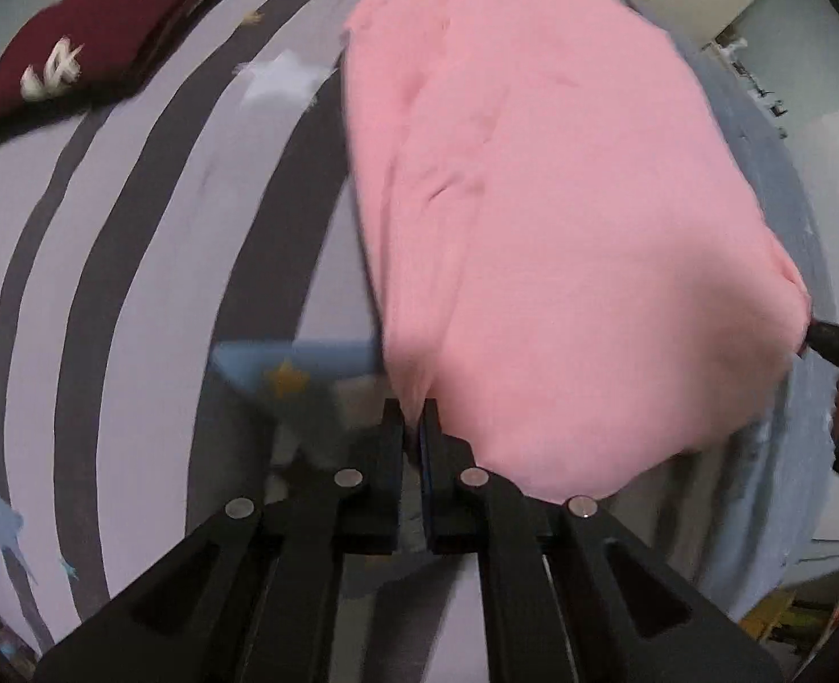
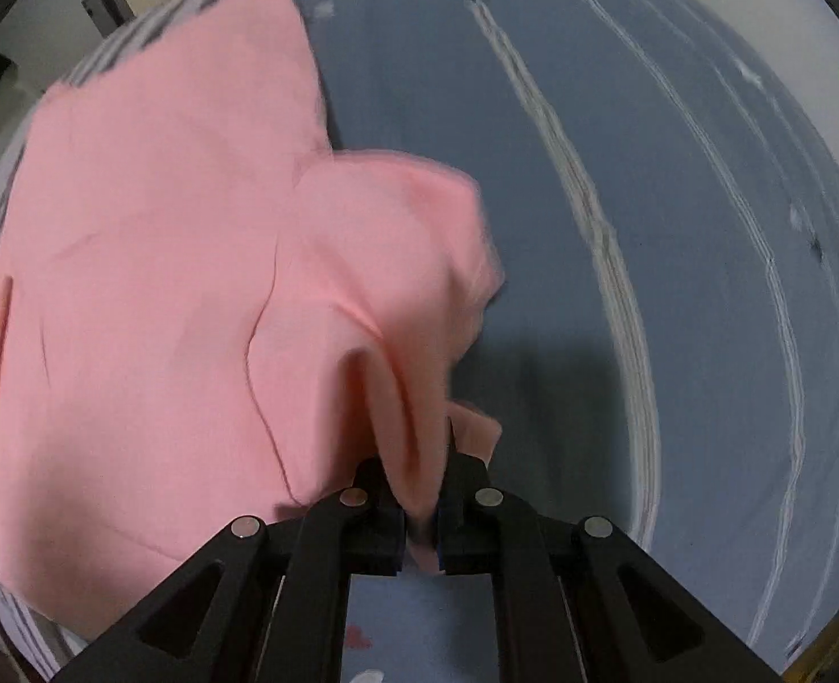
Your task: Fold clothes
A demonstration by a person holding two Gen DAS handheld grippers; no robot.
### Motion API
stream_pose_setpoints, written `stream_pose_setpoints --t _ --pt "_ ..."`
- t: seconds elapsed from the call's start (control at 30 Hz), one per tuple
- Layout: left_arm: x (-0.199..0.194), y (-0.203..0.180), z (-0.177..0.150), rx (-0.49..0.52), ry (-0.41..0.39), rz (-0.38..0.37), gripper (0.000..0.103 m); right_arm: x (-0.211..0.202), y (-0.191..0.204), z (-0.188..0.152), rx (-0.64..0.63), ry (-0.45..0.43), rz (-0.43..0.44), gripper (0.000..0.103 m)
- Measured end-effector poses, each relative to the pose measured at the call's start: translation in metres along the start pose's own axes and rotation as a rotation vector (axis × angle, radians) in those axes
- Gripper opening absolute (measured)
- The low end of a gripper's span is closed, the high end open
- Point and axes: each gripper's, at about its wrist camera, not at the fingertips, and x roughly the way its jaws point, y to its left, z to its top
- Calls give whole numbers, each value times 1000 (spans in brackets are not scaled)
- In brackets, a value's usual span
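wrist views, steeply downward – shared pink garment [image 1: 562,227]

No text, label, brand or number can be read in either view. The folded dark red garment [image 1: 95,34] on the striped bedcover [image 1: 152,262] carries a white print, but it is blurred and I cannot tell if it is letters or a drawing. The stars on the bedcover are only pattern, not signs
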Motion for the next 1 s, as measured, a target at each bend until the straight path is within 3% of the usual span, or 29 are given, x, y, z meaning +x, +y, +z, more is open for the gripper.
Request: stream_pose_setpoints --t 0.03,0.1,0.17,0.23,0.3,0.43,0.53,0.67,0.73,0.8,0.9,1.0 --pt "-2 2 -1 -1 -9 5 6 1 -2 -12 29 -10 5 15" --pt "-11 2 -1 28 -41 15 9 -5 -7 -29 73 -32 32 33" --pt "-22 -3 3 97 -95 64 14 -14 -10 -46 98 -59 64 40" --pt "-27 -10 12 157 -143 85 26 -22 -8 -63 116 -77 103 42" --pt "-25 -19 21 203 -177 102 46 -24 -1 -78 116 -82 155 44" --pt "-7 -52 45 328 -235 159 50 -14 25 -101 97 -81 239 46" --pt "23 -72 62 433 -254 232 50 2 32 -103 146 -78 269 46" --pt "50 -83 85 485 -260 303 48 18 31 -89 233 -103 300 46" --pt "64 -86 86 487 -243 333 31 21 34 -81 256 -117 315 47" --pt "73 -81 94 489 -191 325 7 24 35 -70 264 -125 322 53" --pt "54 -64 92 420 -212 289 4 28 41 -56 257 -136 338 54" --pt "5 -16 97 239 -281 256 4 27 47 -54 252 -153 375 47"
